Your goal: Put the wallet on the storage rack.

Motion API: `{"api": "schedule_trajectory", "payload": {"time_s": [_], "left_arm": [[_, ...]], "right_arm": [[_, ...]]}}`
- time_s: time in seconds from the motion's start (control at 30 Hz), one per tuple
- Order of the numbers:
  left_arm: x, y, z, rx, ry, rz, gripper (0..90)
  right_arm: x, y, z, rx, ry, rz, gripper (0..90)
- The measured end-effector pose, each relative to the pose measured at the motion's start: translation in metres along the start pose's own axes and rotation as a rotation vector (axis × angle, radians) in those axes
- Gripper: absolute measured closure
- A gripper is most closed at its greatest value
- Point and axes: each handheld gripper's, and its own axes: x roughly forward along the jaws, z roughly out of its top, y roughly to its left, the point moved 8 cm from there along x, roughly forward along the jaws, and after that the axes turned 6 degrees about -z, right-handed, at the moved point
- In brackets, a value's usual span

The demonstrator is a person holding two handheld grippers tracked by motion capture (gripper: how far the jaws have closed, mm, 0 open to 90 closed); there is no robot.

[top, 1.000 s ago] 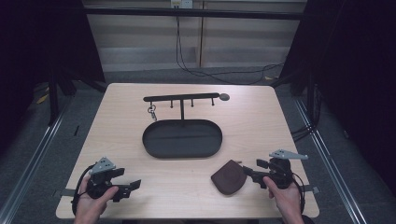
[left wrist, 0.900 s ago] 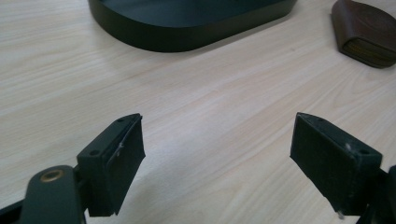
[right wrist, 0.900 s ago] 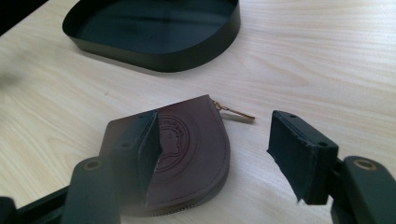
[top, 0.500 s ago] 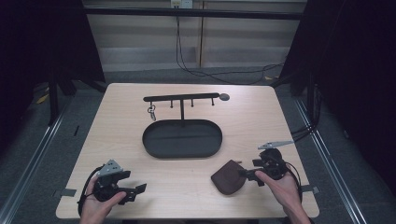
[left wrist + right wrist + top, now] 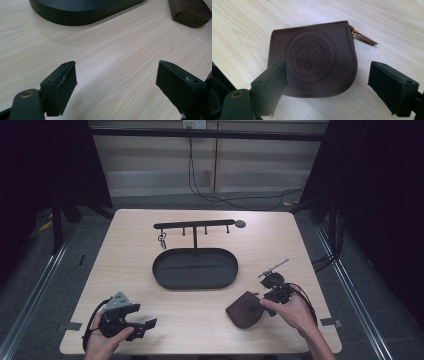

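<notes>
Right claw (image 5: 328, 82) spread wide over the brown coin pouch (image 5: 313, 58), which lay flat on the desk (image 5: 130, 270).

Its jaws had just been opening and bracketed the pouch without pressing on it, probably lining up a grab. The pouch sat near the desk's front edge, just right of the oval tray (image 5: 195, 268). The left claw (image 5: 116, 86) gaped empty above bare wood, likely kept clear.

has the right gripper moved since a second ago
Yes. In the high view the right gripper has shifted up the picture toward the oval tray, above the brown pouch; its jaws have just been opening, gripping nothing.
</notes>
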Motion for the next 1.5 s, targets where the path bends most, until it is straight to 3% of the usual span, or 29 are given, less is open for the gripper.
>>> {"api": "schedule_trajectory", "payload": {"time_s": [0.13, 0.37, 0.43, 0.53, 0.7, 0.93, 1.3, 1.43, 1.5], "left_arm": [[-0.001, 0.0, 0.0, -0.009, -0.005, -0.005, 16.6], [-0.002, 0.001, 0.0, -0.004, -0.002, 0.003, 16.6], [-0.003, 0.001, 0.0, -0.007, -0.008, 0.002, 16.7], [-0.002, 0.002, 0.0, -0.01, -0.006, 0.007, 16.8], [-0.003, 0.001, 0.0, -0.002, -0.008, 0.002, 16.8], [-0.004, 0.002, 0.001, -0.004, -0.016, 0.009, 17.1], [-0.005, 0.005, 0.001, -0.007, -0.013, 0.021, 17.5], [-0.004, 0.004, 0.001, -0.023, -0.019, -0.001, 17.6], [-0.005, 0.006, 0.001, -0.02, -0.022, 0.009, 17.6]], "right_arm": [[0.007, 0.001, 0.002, -0.023, 0.06, -0.023, 15.1], [0.015, 0.006, 0.006, -0.059, 0.136, -0.014, 15.9], [0.017, 0.007, 0.006, -0.054, 0.168, -0.006, 14.9], [0.021, 0.008, 0.006, -0.057, 0.2, -0.029, 15.0], [0.029, 0.01, 0.006, -0.072, 0.223, -0.033, 12.8], [0.035, 0.009, 0.005, -0.037, 0.248, 0.038, 13.3], [0.035, 0.007, 0.007, -0.03, 0.282, 0.053, 16.9], [0.033, 0.007, 0.008, -0.028, 0.287, 0.041, 19.1], [0.031, 0.006, 0.009, -0.025, 0.283, 0.029, 25.8]]}}
